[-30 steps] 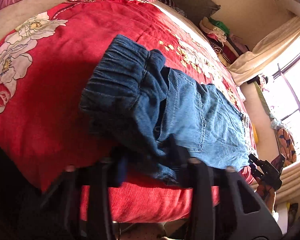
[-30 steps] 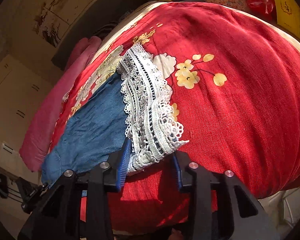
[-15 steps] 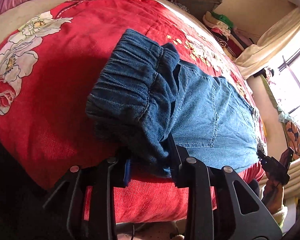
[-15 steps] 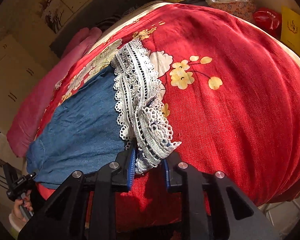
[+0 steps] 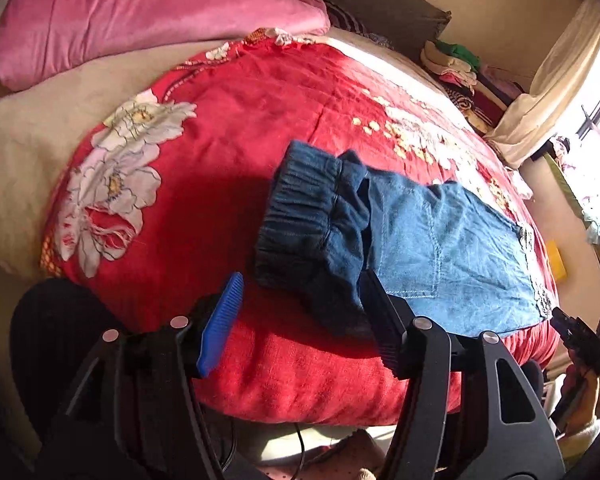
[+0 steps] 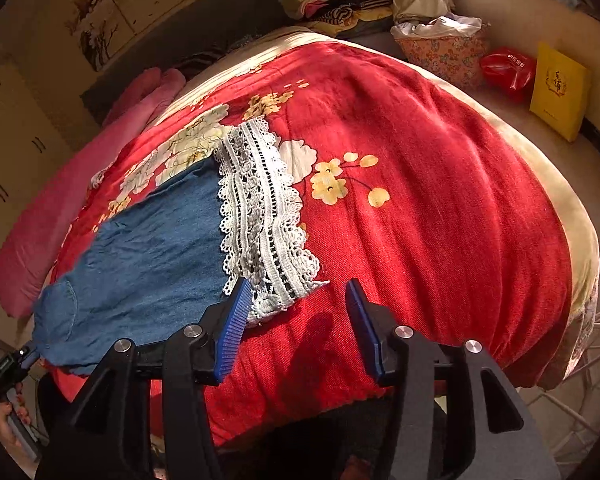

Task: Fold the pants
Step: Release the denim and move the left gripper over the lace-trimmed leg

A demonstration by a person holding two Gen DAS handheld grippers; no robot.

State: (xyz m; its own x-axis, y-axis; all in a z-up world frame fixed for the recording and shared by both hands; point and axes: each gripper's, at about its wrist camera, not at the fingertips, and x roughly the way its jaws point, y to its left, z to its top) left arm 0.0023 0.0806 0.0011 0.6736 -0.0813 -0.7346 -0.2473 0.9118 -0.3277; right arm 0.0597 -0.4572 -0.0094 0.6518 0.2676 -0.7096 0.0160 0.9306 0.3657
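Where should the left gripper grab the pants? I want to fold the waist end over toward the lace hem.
Grip the gathered waistband, coming in from the near bed edge. It is the thick, bunched end of the pants, raised off the red quilt, so pads can likely close over it. The left gripper, jaws opening, is just short of it.

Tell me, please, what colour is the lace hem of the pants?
White lace hem, clearest in the right wrist view.
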